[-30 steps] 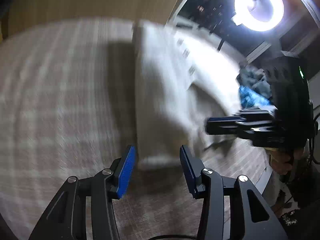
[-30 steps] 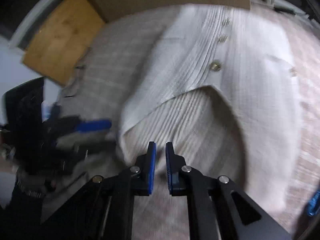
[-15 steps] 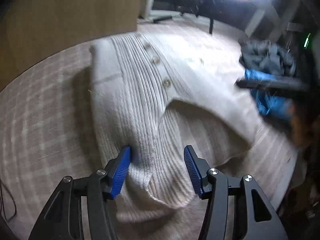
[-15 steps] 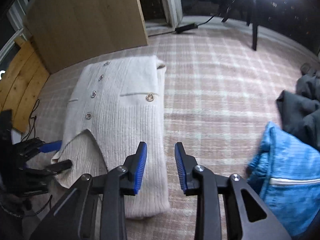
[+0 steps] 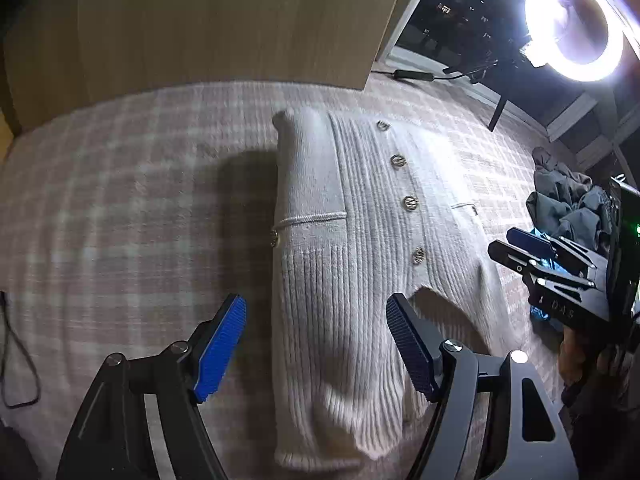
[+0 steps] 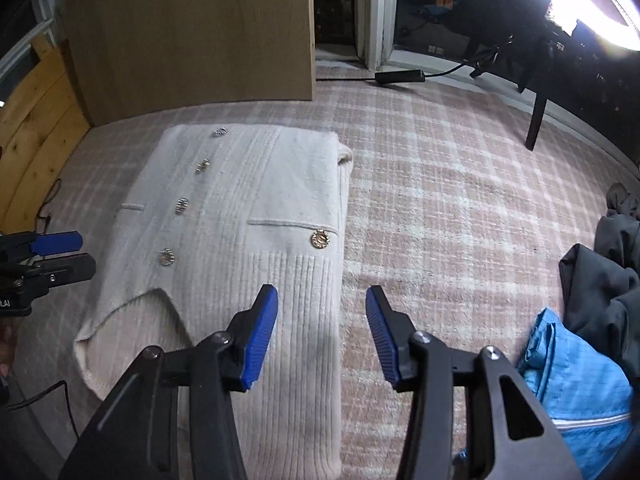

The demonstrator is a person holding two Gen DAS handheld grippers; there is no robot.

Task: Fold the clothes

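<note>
My left claw [image 5: 316, 344] stood wide over the cream cardigan's [image 5: 360, 248] near hem, holding nothing, and had drawn back since half a second earlier. My right claw [image 6: 322, 330], narrower then, had spread wide astride the cardigan's [image 6: 244, 240] right edge. The cardigan stayed folded lengthwise on the plaid carpet [image 6: 460, 208], beside the blue garment [image 6: 576, 396].

Cream ribbed-knit cardigan [image 5: 360, 248] [image 6: 248, 240] lies flat on the pink plaid carpet, folded into a long narrow rectangle with the sides tucked under. Gold buttons run down the front, a pocket with its own button shows, and the V-neck opening faces the camera end.
</note>
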